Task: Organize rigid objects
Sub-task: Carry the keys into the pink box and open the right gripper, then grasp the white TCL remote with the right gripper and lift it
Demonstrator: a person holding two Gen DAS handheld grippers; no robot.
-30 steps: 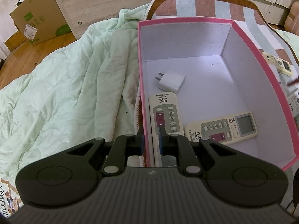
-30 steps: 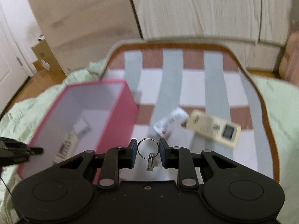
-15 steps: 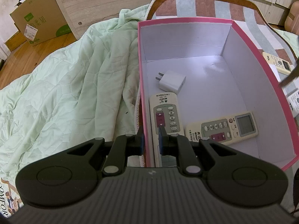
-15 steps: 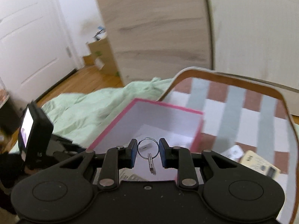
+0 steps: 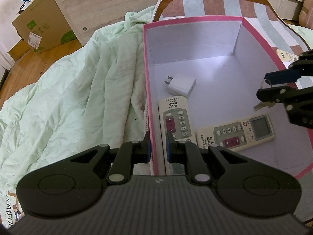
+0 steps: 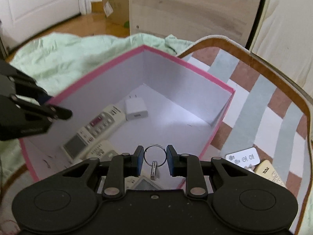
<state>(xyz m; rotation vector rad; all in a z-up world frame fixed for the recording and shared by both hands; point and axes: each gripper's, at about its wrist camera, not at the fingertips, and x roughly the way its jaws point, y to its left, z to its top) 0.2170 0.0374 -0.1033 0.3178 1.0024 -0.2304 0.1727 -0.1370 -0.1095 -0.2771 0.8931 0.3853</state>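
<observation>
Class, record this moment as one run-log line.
left gripper: shut on pink cardboard box wall | right gripper: holds metal key ring above box

Printed text shows on only a few things. The upright remote (image 5: 177,120) in the pink box (image 5: 260,37) carries "QUNDA" and "KT-109" at its top, beside Chinese characters too small to make out. The slanted remote (image 5: 237,134) next to it bears "QUNDA" and a "KT-" model code at its left end. A cream remote (image 5: 287,55) outside the box reads "TCL", and the same letters appear on it (image 6: 271,173) in the right wrist view. The cardboard carton (image 5: 42,26) has green Chinese characters and a white shipping label, both illegible. A printed sheet (image 5: 8,209) at the lower left edge shows the cut-off letters "OMFO".
</observation>
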